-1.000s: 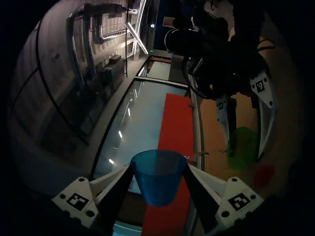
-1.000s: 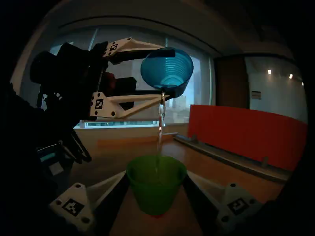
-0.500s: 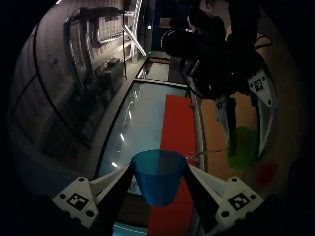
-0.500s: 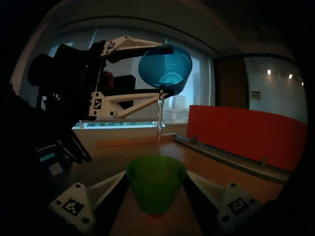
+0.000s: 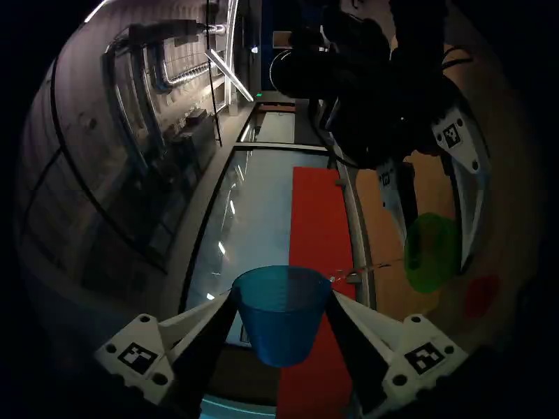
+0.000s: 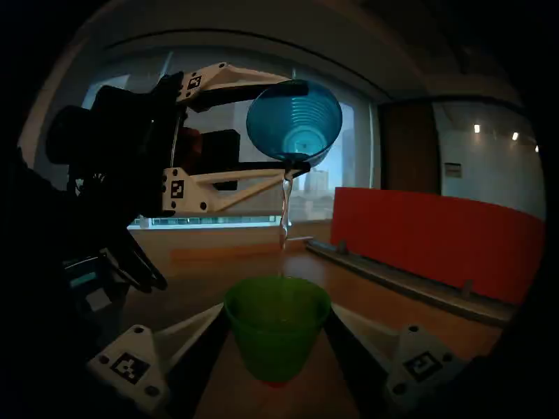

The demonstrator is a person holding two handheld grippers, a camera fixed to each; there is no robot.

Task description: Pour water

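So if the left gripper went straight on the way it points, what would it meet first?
Past its blue cup, probably the window glass right beside the red panel; depth is hard to judge. The right gripper with the green cup sits off to the side.

Wooden counter, bearing a small red disc; red partition behind a metal rail; wide window; two lit ceiling spots.

Your cameras face each other, close.
Left gripper view, rolled sideways, looks past its blue cup; right gripper view faces the window, level. Both catch the green cup.
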